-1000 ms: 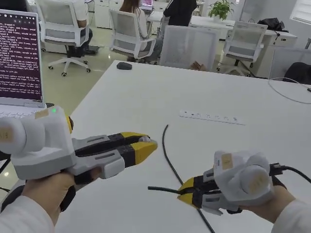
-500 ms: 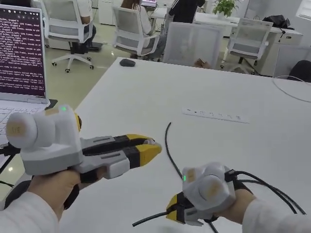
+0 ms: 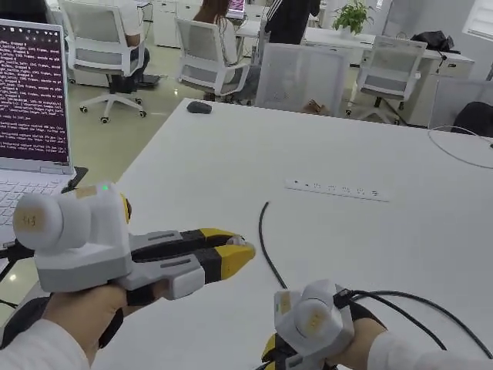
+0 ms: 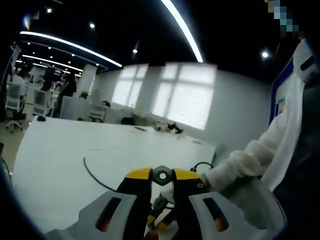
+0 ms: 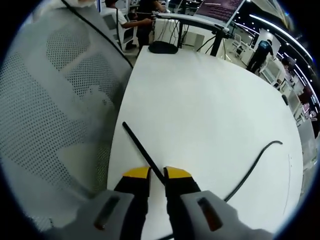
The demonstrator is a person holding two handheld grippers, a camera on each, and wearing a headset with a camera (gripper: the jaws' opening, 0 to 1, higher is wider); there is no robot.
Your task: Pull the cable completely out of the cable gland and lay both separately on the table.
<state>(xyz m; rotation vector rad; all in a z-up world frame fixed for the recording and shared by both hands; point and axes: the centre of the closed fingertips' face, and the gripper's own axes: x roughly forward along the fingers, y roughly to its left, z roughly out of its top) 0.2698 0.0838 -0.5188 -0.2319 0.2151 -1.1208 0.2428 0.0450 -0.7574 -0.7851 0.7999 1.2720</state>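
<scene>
Now, left tool (image 3: 240, 250): clenched on the cable gland (image 4: 161, 175), held between its tips.
Right tool (image 5: 156, 175): clenched on the cable (image 5: 141, 148), free end poking ahead of its tips.
Step, likely: lower each to the worktop (image 5: 210, 110), well apart, then release.

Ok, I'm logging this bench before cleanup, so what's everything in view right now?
table: one, white, under it all
cable: one, black, curving across the table
gland: one, grey, held above the table
power strip: one, white, mid-table
mouse: one, dark, far table edge
laptop: one, screen lit, far left
chairs: several, white, beyond the table
plant: one, green, far back
left gripper: yellow-tipped, shut on the gland
right gripper: yellow-tipped, shut on the cable near its end
</scene>
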